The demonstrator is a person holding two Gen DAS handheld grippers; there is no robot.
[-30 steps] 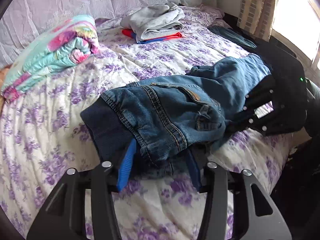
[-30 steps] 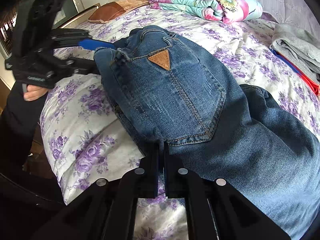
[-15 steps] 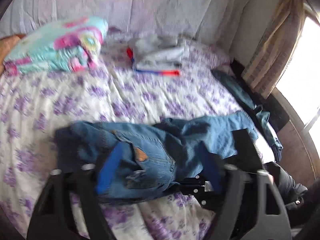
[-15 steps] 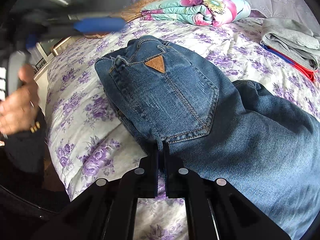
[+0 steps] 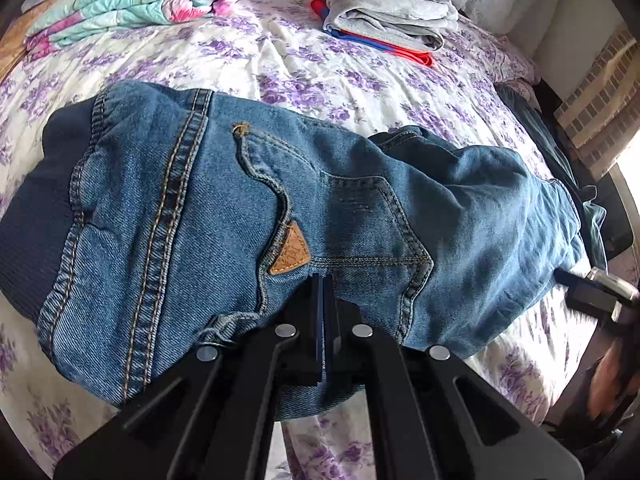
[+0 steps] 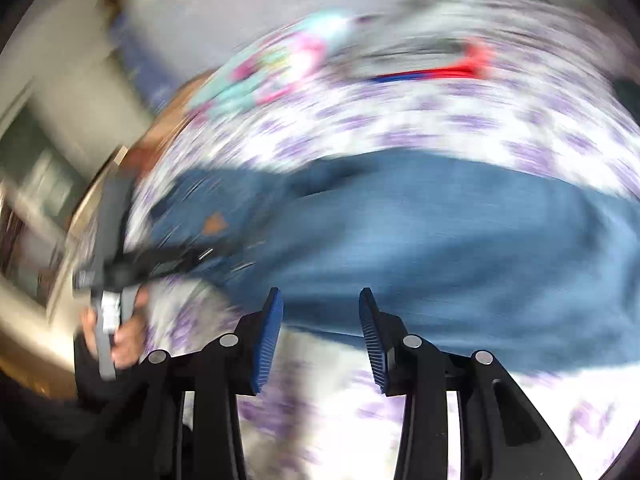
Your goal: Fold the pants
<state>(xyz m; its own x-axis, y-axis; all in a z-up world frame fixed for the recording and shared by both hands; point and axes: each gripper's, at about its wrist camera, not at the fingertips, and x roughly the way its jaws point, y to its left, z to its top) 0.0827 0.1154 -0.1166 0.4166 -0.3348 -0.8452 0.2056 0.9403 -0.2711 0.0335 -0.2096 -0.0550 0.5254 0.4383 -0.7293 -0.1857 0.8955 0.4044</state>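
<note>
The blue denim pants [image 5: 248, 216] lie folded across the floral bed, with the dark waistband at the left and a tan leather patch near the middle. My left gripper [image 5: 323, 292] is shut on the pants' near edge by the back pocket. In the right wrist view, which is motion-blurred, the pants [image 6: 440, 240] fill the middle. My right gripper [image 6: 320, 320] is open and empty, just short of the pants' near edge. The left gripper shows there at the left [image 6: 160, 260], against the denim.
A rolled floral blanket [image 5: 140, 0] lies at the bed's back left. A stack of folded grey, red and blue clothes [image 5: 384, 12] lies at the back. A dark garment [image 5: 560, 168] hangs over the bed's right edge. The bed's front edge is near.
My left gripper has swung in and shut on the pants' near edge. My right gripper has let go of the pants, opened and pulled back fast.
</note>
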